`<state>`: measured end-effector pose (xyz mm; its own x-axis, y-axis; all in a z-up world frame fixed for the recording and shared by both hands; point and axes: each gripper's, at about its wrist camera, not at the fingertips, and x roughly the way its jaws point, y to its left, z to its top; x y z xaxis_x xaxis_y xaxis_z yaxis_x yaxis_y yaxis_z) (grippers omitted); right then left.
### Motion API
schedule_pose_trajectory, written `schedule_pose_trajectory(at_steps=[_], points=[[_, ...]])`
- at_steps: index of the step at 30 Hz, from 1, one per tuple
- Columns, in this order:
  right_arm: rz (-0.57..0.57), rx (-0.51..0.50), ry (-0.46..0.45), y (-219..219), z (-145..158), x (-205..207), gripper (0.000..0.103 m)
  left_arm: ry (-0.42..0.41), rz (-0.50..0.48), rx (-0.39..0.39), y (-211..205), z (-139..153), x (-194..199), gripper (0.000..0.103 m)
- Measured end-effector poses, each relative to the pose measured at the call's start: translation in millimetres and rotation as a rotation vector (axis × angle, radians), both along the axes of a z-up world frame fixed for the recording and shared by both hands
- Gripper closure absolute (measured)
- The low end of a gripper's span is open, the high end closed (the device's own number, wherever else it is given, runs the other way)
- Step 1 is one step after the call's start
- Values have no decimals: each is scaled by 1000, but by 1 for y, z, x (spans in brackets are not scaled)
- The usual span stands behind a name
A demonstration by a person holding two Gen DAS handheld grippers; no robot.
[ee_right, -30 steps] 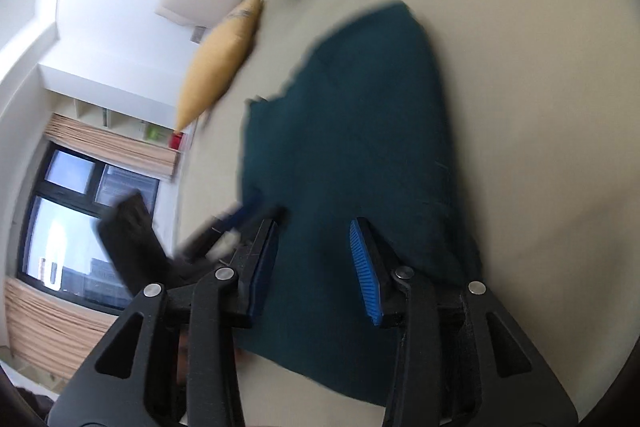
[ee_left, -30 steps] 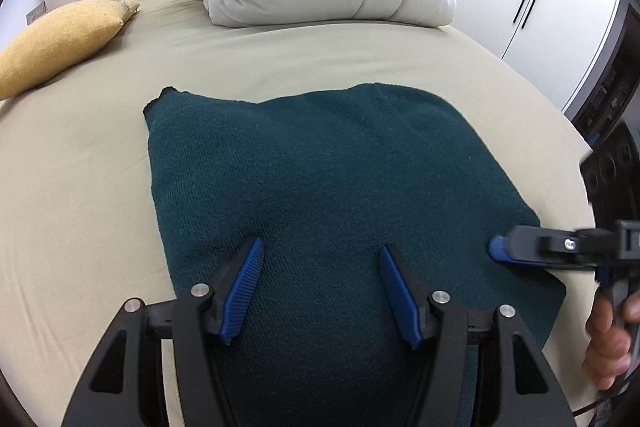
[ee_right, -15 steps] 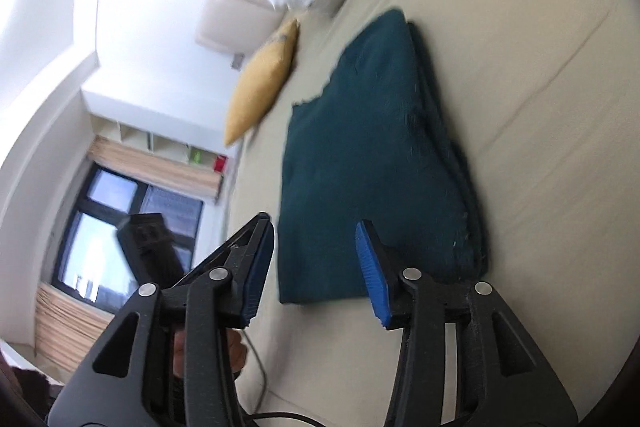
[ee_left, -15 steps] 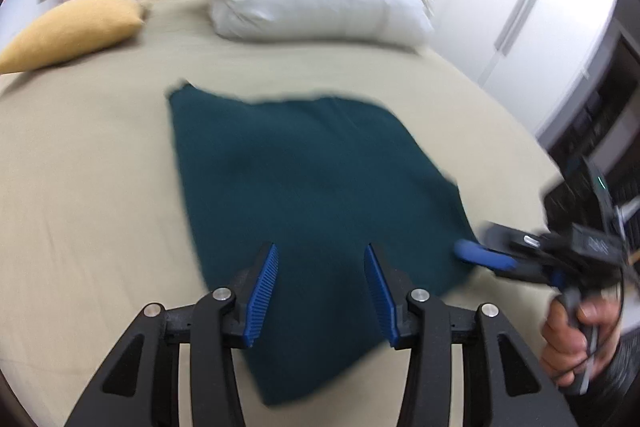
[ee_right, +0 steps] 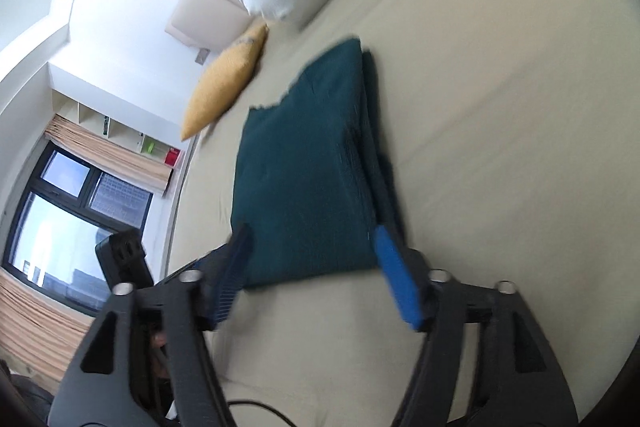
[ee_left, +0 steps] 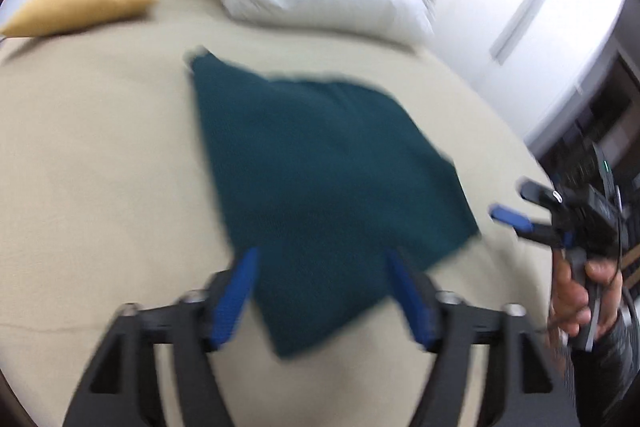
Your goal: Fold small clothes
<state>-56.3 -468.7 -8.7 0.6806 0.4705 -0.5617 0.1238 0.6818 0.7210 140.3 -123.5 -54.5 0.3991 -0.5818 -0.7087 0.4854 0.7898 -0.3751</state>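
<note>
On the beige bed sheet (ee_left: 100, 155) a folded dark teal knitted cloth (ee_left: 320, 179) is lying — both grippers, left (ee_left: 320, 291) and right (ee_right: 312, 267), are hanging wide apart, holding nothing.

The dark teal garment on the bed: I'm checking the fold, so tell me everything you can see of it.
The dark teal garment is a knit-looking cloth, folded into a rough rectangle, lying flat on the beige bed sheet. The right wrist view shows stacked layers along one edge. Its far edge looks uneven. Both hand-held grippers, left and right, are open and hold nothing; the blur hides whether they touch it.
</note>
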Motion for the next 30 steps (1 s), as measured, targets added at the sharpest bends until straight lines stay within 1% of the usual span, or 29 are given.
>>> schedule_pose_trajectory(at_steps=[1,2,4,5,7,10,11,12,13,14,15,17,18,19,21,24,25,27,30], points=[[-6,-8,-11,-5,5,4,25,9,24,-23,4,0,10,26],[-9,-15,-18,-8,9,11,25,46,55,-37,8,-4,24,26],[-6,-21,-14,-12,10,28,25,92,92,-52,10,-11,41,26],[-8,-19,-1,-15,8,38,26,114,96,-59,9,-16,50,26],[-8,-11,34,-20,1,59,26,158,107,-49,4,-27,66,26],[29,9,77,-14,-10,110,28,208,108,-80,0,-40,78,26],[42,9,97,-11,-17,128,32,225,111,-78,-4,-45,85,26],[51,-1,131,-10,-24,142,39,245,109,-84,-7,-48,91,26],[61,-8,161,-9,-32,153,41,259,110,-97,-9,-50,92,26],[78,-12,187,-7,-39,162,46,270,116,-104,-10,-52,96,26],[89,-20,197,-6,-44,170,55,273,116,-95,-14,-51,98,29],[102,-37,218,-3,-49,186,63,283,104,-76,-25,-52,106,35],[102,-36,221,-2,-51,192,69,296,107,-70,-27,-52,109,39],[105,-45,226,0,-51,196,72,306,108,-67,-29,-52,110,42],[102,-125,236,11,-49,198,76,310,103,-64,-28,-48,108,53],[109,-298,231,33,-28,191,81,292,99,-42,-23,-39,97,62],[108,-365,226,44,-18,189,81,280,100,-32,-22,-33,93,63],[113,-452,202,62,-1,179,82,245,100,5,-18,-18,80,65],[145,-526,139,97,31,159,82,187,95,23,3,6,55,65]])
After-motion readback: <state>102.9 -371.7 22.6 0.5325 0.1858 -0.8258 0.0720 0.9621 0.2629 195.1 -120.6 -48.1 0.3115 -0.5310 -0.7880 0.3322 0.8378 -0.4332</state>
